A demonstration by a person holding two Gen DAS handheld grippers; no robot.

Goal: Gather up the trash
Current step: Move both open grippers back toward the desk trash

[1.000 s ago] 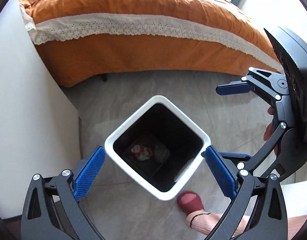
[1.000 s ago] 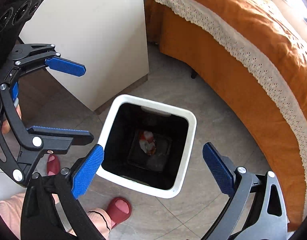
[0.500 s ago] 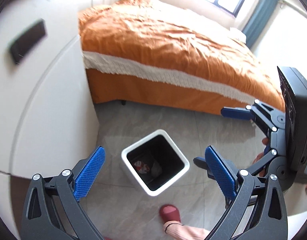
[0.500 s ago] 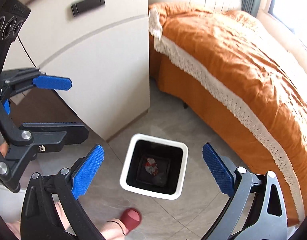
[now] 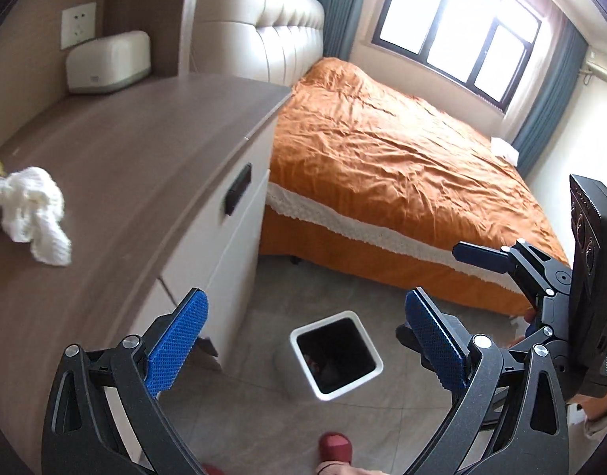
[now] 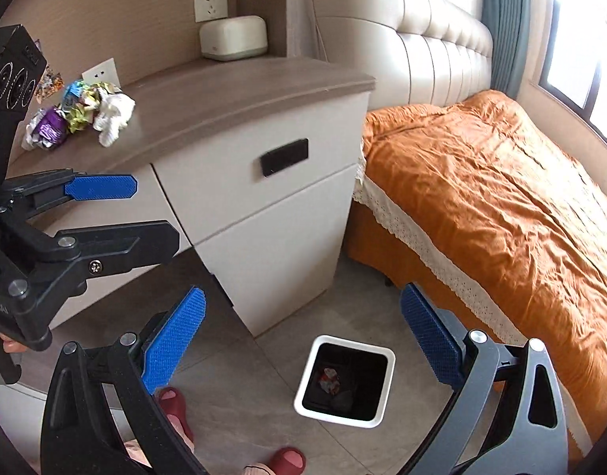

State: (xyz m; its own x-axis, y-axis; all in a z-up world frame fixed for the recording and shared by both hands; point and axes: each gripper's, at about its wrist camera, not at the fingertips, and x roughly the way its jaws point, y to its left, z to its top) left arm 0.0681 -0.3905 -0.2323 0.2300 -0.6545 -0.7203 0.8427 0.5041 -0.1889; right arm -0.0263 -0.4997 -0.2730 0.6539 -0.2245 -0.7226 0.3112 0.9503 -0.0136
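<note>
A white square trash bin [image 5: 336, 360] with a black inside stands on the floor by the nightstand; it also shows in the right wrist view [image 6: 345, 380], with wrappers at its bottom. A crumpled white tissue [image 5: 32, 208] lies on the nightstand top; it also shows in the right wrist view [image 6: 113, 117] beside crumpled colourful wrappers [image 6: 66, 114]. My left gripper [image 5: 303, 350] is open and empty, high above the bin. My right gripper [image 6: 303, 340] is open and empty, also high above the bin.
A nightstand [image 6: 240, 95] with a brown top and white drawers stands left of the bin. A cream tissue box [image 6: 233, 37] sits at its back. A bed with an orange cover [image 6: 501, 198] fills the right. The person's red slippers [image 6: 289, 459] are near the bin.
Both grippers have risen well away from the bin, which now looks small below. The nightstand top and its trash have come into view. Both stay open.
</note>
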